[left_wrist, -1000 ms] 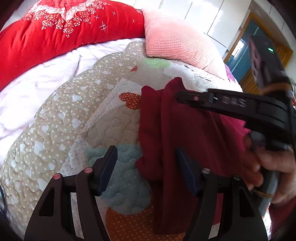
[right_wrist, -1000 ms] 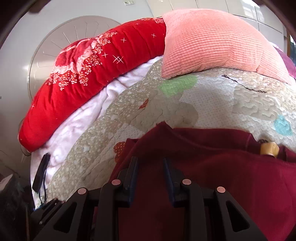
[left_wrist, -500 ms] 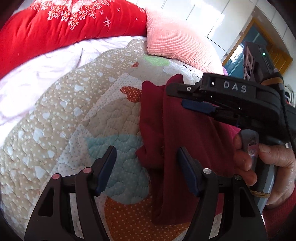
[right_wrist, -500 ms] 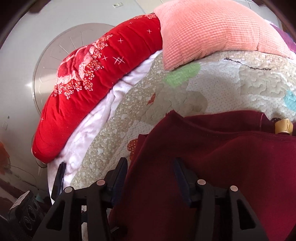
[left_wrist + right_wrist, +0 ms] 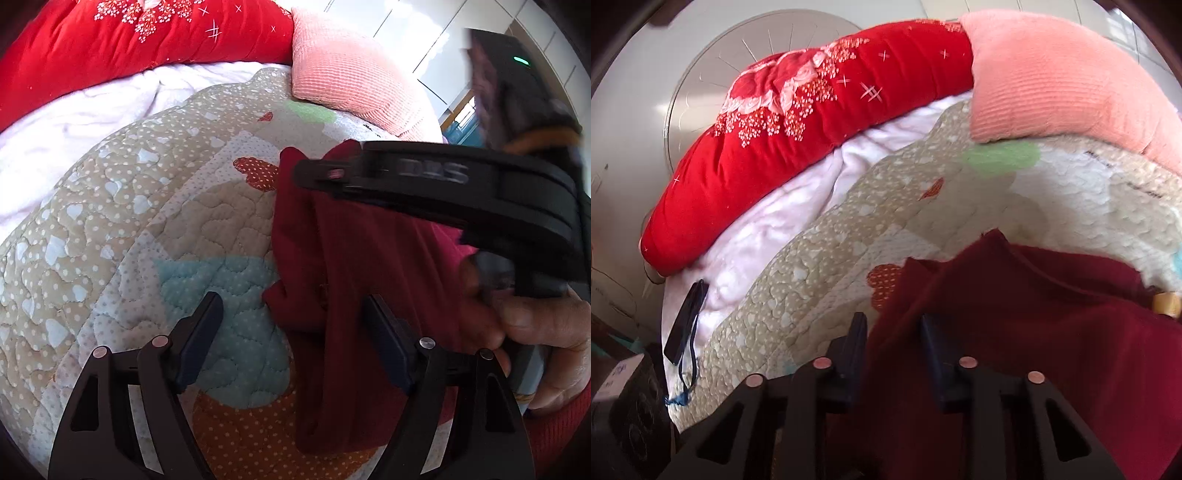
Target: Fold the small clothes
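A dark red garment [image 5: 351, 258] lies part-folded on the patchwork quilt [image 5: 147, 221], with its left edge bunched. My left gripper [image 5: 291, 301] hovers low over that edge. Its jaws are opening, the edge lies loosely between them, and no pad presses on it. My right gripper [image 5: 892, 319] is closing on the garment [image 5: 1034, 332] near its upper left edge, and cloth fills the gap between its pads. In the left wrist view the right gripper [image 5: 314, 173] reaches in from the right, held by a person's hand [image 5: 535, 325].
A red flowered duvet [image 5: 812, 122] and a pink pillow [image 5: 1052, 81] lie at the bed's far side, with a white blanket [image 5: 768, 229] beside the quilt [image 5: 820, 266]. A black strap [image 5: 685, 321] lies at the bed's left edge. A yellow toggle [image 5: 1167, 304] shows on the garment's right.
The right gripper opened, shifted left along the garment's edge and closed again on the cloth. The left gripper's jaws spread wider and stayed in place.
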